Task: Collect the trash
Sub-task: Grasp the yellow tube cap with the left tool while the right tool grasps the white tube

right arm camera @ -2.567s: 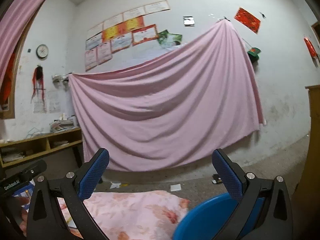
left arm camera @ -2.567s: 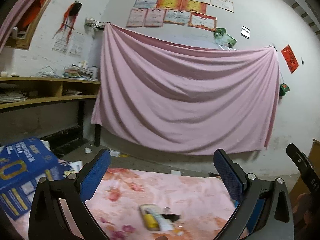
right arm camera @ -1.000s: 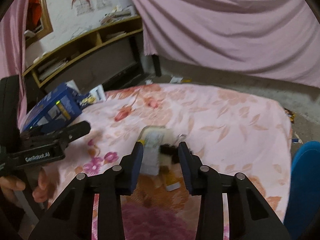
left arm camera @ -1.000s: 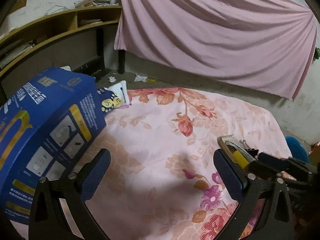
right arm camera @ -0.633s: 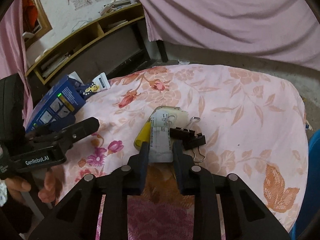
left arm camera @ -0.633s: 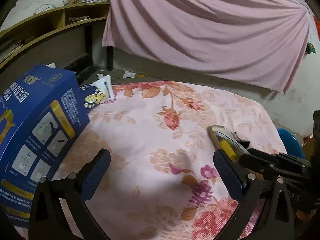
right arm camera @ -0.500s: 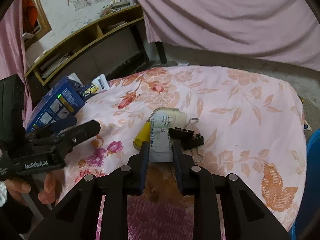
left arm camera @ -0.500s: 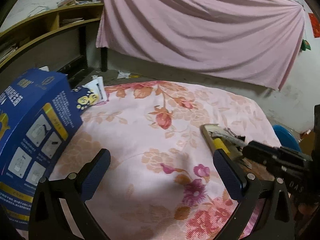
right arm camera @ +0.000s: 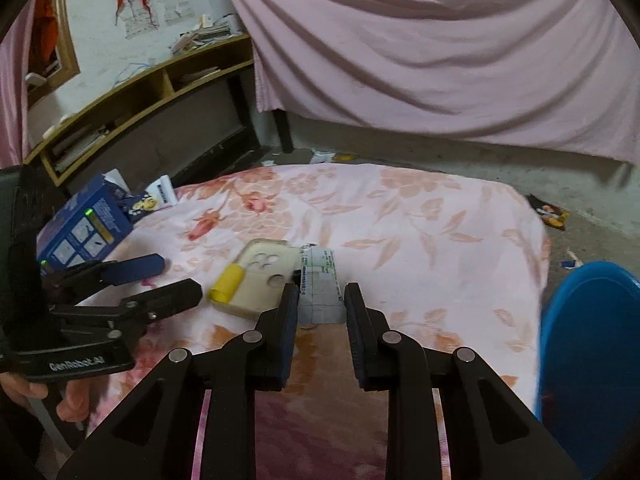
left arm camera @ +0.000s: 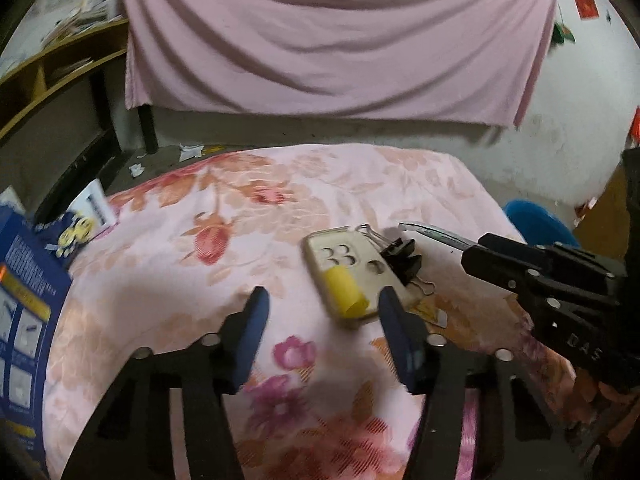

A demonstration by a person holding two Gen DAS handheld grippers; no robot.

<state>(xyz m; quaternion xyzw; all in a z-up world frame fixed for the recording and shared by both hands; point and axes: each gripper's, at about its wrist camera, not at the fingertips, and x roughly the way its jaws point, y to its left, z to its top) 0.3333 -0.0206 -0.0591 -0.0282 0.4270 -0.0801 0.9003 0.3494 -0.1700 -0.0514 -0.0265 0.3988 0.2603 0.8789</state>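
Observation:
My right gripper (right arm camera: 320,300) is shut on a folded paper slip (right arm camera: 320,288) and holds it just above the floral cloth; the slip also shows in the left wrist view (left arm camera: 434,233). A beige phone case (left arm camera: 346,268) with a yellow paper roll (left arm camera: 346,292) on it lies on the cloth, with black binder clips (left arm camera: 404,258) beside it. My left gripper (left arm camera: 322,312) is open just in front of the case, its fingers either side of the near end. In the right wrist view the case (right arm camera: 260,276) lies left of the slip.
A blue box (right arm camera: 86,224) and a small printed packet (right arm camera: 154,198) sit at the table's left edge. A blue bin (right arm camera: 588,328) stands on the floor to the right. A wooden shelf (right arm camera: 132,92) and a pink hanging sheet (right arm camera: 440,40) are behind.
My right gripper has lifted the paper slip off the phone case and moved it right. My left gripper has narrowed and moved right, up to the case.

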